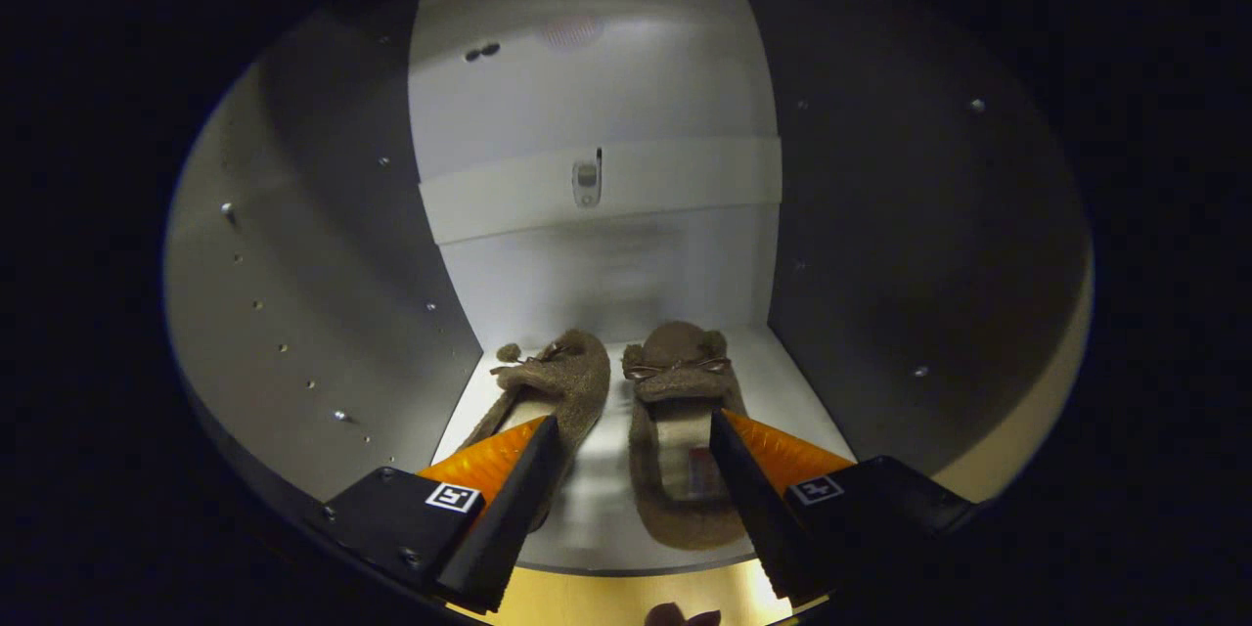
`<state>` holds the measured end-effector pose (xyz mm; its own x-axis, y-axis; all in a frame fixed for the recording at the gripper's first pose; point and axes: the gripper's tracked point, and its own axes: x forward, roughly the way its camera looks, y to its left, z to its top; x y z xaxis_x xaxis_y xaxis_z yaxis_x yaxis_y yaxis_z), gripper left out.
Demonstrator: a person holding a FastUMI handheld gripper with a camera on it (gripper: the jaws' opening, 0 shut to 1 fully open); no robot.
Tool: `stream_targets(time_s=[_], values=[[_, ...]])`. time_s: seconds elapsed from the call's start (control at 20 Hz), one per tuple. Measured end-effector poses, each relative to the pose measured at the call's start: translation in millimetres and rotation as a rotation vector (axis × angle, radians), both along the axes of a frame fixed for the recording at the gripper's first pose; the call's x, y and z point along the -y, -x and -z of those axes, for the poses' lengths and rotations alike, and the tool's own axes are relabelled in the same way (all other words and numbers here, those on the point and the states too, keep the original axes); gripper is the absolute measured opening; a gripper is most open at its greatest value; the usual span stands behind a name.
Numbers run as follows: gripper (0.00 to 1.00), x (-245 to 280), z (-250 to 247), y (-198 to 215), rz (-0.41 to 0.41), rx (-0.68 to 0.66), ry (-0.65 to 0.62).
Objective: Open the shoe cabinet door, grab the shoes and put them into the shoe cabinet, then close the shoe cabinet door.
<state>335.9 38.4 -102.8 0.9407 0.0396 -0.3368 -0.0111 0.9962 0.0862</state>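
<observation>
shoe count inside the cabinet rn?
2. The left shoe and the right shoe lie side by side on the cabinet floor, toes toward the back wall. The open gripper straddles them, gripping neither.

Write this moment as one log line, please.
stage: shoes placed | shoes: side by side on cabinet floor | gripper: open, empty

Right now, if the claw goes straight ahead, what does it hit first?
Probably nothing at once: the claw is open, a bare strip of shelf runs between the two slippers. Straight on lies the cabinet's back wall. The fingers would likely brush the slippers; depth is unclear.
</observation>
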Motion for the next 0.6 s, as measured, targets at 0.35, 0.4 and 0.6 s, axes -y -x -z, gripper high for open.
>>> stream_targets(time_s=[0.35, 0.4, 0.6], values=[[0.98, -7.1, -60.4, 102.0, -0.006, 0.259, 0.064], [0.98, -8.6, -71.2, 120.7, -0.01, 0.289, 0.067], [0.97, -9.3, -100.5, 190.3, -0.038, 0.362, 0.097]])
